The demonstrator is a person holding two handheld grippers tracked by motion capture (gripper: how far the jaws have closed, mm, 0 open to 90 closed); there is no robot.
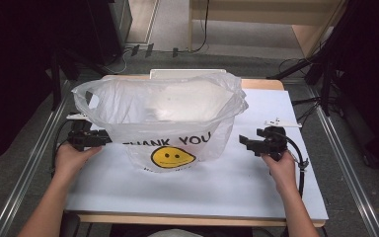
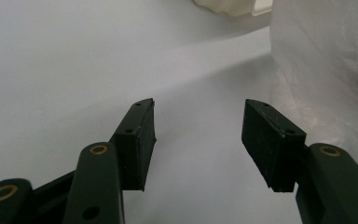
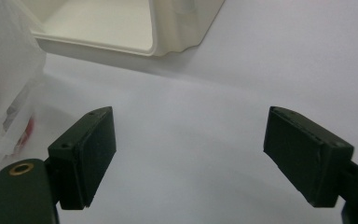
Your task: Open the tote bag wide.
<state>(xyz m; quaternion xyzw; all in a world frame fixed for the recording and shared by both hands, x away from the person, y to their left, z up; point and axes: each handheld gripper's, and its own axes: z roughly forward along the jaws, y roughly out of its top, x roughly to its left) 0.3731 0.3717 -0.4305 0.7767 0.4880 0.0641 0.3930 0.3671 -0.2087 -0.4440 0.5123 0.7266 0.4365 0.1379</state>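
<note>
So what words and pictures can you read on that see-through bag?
"THANK YOU": black capitals on the front of the plastic bag; the T is partly hidden by a fold.
Yellow smiley face: a picture under those words, with no letters.
Small print beneath the smiley: too blurred to read.

left gripper jaws apart, nothing between; plastic bag at right, white table beneath.
</note>
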